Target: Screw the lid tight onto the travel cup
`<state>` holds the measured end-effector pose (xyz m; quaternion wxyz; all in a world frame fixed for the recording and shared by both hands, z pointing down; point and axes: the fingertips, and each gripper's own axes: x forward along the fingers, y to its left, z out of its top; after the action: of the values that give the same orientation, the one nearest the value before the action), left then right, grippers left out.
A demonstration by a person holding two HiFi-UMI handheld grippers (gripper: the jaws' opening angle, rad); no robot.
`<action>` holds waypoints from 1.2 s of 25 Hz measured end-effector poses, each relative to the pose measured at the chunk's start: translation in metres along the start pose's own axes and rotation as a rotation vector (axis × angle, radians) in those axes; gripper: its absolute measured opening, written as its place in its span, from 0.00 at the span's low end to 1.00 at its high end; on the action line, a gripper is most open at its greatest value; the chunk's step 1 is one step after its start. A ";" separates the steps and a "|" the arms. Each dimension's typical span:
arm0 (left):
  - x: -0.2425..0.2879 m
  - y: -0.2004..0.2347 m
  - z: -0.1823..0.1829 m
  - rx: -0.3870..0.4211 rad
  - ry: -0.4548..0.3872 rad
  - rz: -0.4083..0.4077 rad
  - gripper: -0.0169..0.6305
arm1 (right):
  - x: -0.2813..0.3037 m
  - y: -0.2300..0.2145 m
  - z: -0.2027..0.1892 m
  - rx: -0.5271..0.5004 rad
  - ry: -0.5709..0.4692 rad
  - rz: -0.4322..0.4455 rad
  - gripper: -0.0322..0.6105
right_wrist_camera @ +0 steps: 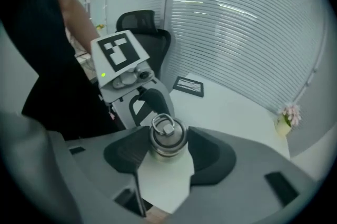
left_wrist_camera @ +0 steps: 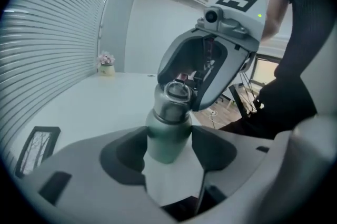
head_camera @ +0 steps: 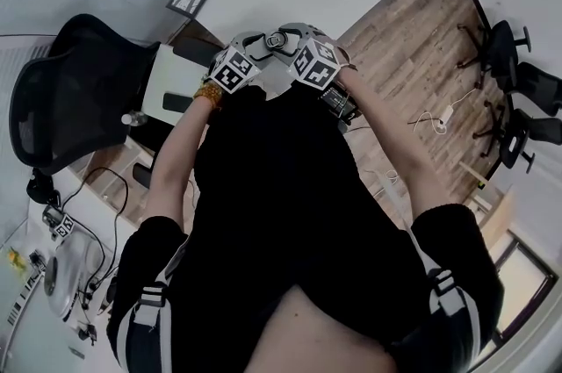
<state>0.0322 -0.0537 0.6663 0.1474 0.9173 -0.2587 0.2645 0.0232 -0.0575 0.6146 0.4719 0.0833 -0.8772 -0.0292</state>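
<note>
The person wears a black short-sleeved shirt (head_camera: 281, 187) with white-striped sleeves (head_camera: 151, 297) and an orange wristband (head_camera: 208, 92).

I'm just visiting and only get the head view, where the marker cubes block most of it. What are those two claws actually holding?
Observer: The left gripper is clamped round the green body of the travel cup.
Operator: And the other claw?
Observer: The right gripper grips the steel lid, which sits on the cup's neck.
Operator: Is there anything on top of the lid?
Observer: A small metal ring, fixed at its centre.
</note>
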 end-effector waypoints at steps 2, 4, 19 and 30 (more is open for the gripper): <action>0.001 0.002 -0.001 0.046 0.038 -0.085 0.44 | 0.001 0.002 0.000 -0.115 0.008 0.076 0.41; -0.001 0.007 -0.004 0.097 0.079 -0.176 0.44 | 0.003 0.004 0.002 -0.256 0.018 0.146 0.41; -0.004 0.003 -0.014 0.191 0.078 -0.048 0.52 | -0.013 0.001 0.021 0.128 -0.086 -0.030 0.50; 0.007 0.002 -0.001 0.015 -0.026 0.074 0.50 | 0.014 -0.004 -0.005 0.280 0.027 -0.150 0.48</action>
<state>0.0358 -0.0580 0.6713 0.1272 0.9116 -0.2922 0.2599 0.0207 -0.0641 0.6280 0.4641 0.2141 -0.8575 0.0593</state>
